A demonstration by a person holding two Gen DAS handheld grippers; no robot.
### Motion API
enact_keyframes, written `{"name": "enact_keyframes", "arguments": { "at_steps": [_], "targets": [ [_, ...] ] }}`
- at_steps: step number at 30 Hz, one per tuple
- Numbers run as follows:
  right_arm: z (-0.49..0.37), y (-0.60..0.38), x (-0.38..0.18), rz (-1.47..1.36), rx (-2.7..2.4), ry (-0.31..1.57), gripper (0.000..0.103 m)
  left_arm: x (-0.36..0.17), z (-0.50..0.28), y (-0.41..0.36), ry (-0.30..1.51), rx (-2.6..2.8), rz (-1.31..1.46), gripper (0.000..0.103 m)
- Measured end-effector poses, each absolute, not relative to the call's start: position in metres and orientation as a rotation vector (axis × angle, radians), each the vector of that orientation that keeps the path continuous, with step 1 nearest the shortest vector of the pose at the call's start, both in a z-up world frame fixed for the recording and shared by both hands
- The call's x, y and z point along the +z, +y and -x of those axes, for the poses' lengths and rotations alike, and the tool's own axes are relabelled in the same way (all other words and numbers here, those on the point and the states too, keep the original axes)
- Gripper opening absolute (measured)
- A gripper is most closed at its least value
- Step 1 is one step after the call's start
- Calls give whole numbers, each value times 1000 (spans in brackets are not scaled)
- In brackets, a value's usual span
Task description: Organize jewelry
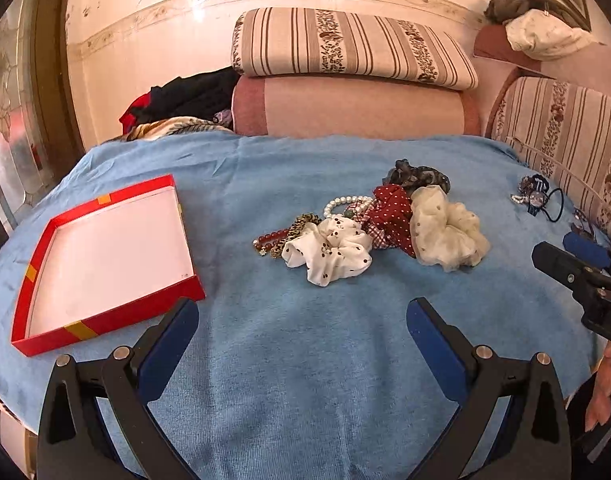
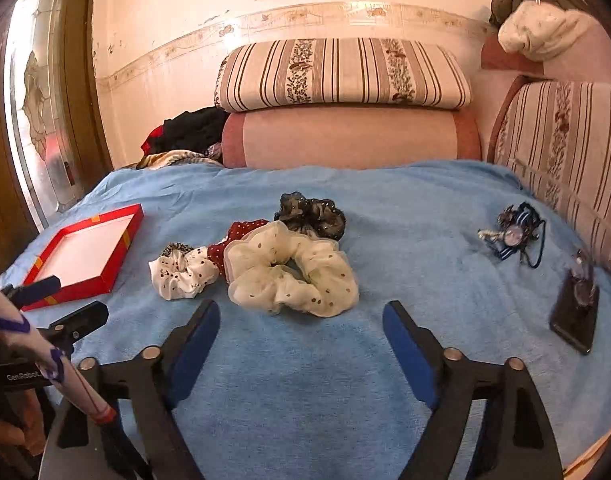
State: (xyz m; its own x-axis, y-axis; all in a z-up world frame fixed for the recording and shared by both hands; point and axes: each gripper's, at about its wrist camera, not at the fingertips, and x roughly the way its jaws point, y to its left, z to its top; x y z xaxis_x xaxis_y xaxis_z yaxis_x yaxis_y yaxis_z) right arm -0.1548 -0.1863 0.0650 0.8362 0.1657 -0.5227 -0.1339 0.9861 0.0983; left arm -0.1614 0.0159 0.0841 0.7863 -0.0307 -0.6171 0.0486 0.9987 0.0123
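You have not put anything away yet. The red box (image 1: 105, 320) sits on the blue blanket (image 1: 305, 360) and it is empty inside. The pile of scrunchies and beads (image 1: 369, 224) lies in the middle, well apart from the box. A small bunch of hair ties (image 2: 513, 234) lies off to the side. Your left hand-held gripper (image 1: 303, 328) is wide open and holds nothing. Your right hand-held gripper (image 2: 301, 330) is wide too, with nothing in it.

On the blanket (image 1: 305, 360), the shallow box (image 1: 105, 256) lies left, the scrunchie pile (image 1: 385, 224) at the middle, the hair ties (image 1: 539, 198) far right, cushions (image 1: 353, 46) behind.
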Motion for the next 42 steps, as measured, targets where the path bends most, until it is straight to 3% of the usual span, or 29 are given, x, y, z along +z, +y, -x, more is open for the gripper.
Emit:
{"name": "enact_keyframes", "arguments": {
  "at_steps": [2,4,22,31,39,42],
  "targets": [
    [155,-187,61,-75,153,564,73,82,158,17,670,-43,-28,103],
    [150,-186,58,-73,155,583,70,78,155,17,684,-50,-27,103],
    [116,-160,54,-28,249,650,70,61,127,21,776,-72,17,103],
    [66,-132,32,51,299,784,70,53,119,26,810,-37,10,103],
    [63,-138,29,46,286,766,70,49,108,29,832,-32,18,103],
    [59,-136,26,76,277,773,59,54,103,36,814,-18,26,103]
  ]
}}
